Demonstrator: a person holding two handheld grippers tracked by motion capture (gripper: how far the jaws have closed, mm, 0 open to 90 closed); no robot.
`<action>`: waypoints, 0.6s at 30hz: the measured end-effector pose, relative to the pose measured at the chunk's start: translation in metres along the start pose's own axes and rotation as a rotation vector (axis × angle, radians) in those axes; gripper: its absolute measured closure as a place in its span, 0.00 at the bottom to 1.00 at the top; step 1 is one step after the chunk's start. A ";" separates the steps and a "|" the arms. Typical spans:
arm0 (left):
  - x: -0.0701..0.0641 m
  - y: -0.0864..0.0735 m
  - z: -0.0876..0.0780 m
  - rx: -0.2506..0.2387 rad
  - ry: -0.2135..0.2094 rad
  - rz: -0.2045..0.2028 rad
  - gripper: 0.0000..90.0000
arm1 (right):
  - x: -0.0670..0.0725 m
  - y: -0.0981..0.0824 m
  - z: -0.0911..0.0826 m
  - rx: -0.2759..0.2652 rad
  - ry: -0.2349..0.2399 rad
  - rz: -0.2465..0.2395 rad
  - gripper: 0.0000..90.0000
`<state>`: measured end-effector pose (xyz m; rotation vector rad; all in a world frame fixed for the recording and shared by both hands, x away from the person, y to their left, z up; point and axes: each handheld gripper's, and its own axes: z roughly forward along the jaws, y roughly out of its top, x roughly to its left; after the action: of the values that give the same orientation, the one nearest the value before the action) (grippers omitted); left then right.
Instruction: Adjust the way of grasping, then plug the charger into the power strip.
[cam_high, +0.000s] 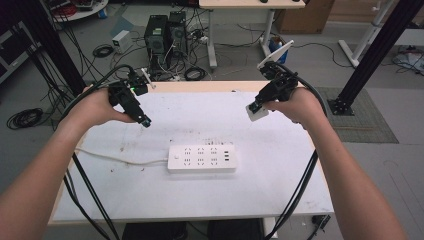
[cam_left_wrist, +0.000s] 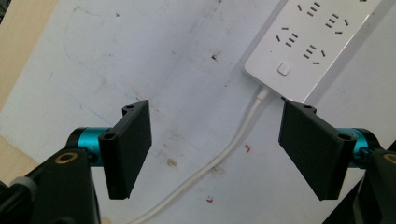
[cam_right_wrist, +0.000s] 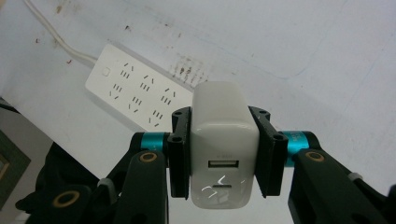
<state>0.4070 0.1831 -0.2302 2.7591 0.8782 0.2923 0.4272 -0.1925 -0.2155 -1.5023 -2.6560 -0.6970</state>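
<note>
A: Why is the power strip lying flat mid-worktop?

B: Sockets up, ready for plugging. The right gripper hangs above and beyond it, jaws pinching the white charger by its sides.

A: And the left gripper?

B: Jaws spread, holding nothing, above the strip's cord, probably to steady it.

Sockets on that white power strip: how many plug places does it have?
6 on the power strip, in two rows of three, left of a small column of USB ports. All are free; the white charger is clamped in the right gripper above the table.
</note>
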 end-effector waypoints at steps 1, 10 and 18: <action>0.000 0.000 0.000 0.000 0.000 0.000 0.29 | 0.000 0.000 0.000 0.000 0.000 0.000 0.69; -0.001 -0.003 0.001 -0.003 0.000 0.000 0.29 | 0.009 0.000 0.003 0.017 0.003 -0.059 0.69; -0.005 -0.006 0.008 0.000 -0.016 0.004 0.29 | 0.025 0.005 0.026 0.072 0.009 -0.186 0.69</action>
<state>0.4020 0.1833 -0.2404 2.7596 0.8692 0.2700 0.4233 -0.1604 -0.2317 -1.2445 -2.8063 -0.6061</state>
